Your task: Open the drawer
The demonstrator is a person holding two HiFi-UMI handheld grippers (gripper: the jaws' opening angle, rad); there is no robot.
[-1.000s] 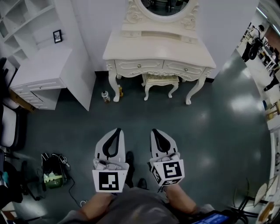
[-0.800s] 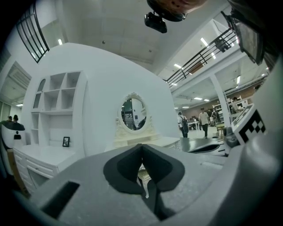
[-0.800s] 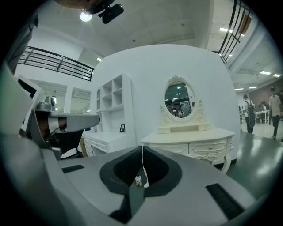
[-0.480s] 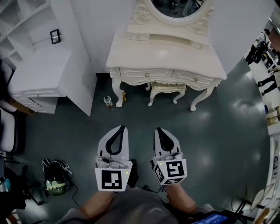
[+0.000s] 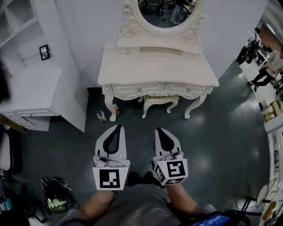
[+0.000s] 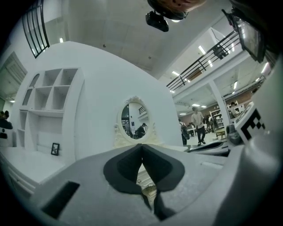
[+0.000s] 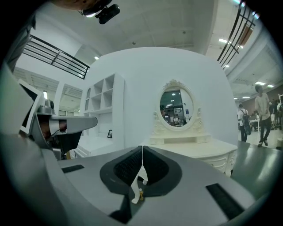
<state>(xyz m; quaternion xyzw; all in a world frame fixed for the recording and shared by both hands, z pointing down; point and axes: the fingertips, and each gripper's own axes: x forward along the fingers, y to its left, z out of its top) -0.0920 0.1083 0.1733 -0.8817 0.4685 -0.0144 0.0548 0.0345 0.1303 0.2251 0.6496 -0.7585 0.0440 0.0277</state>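
Observation:
A cream dressing table [image 5: 154, 70] with an oval mirror [image 5: 166, 11] stands ahead against the wall. Two drawers with small knobs sit in its front, the left drawer [image 5: 139, 88] and the right drawer [image 5: 188, 89], both closed. My left gripper [image 5: 116, 126] and right gripper [image 5: 160, 130] are held side by side over the floor, well short of the table, both shut with nothing in them. In the left gripper view the left gripper [image 6: 141, 145] points at the mirror [image 6: 134, 126]. The right gripper [image 7: 142, 148] has the table [image 7: 199, 148] to its right.
A cream stool [image 5: 160, 100] is tucked under the table. A small bottle [image 5: 101, 116] stands by its left leg. A white desk [image 5: 31, 86] with a picture frame [image 5: 43, 51] is at the left, a bag [image 5: 55, 198] on the floor. People stand at far right.
Both grippers and the head have moved forward toward the dressing table, which now looks nearer and larger. The jaws stay shut.

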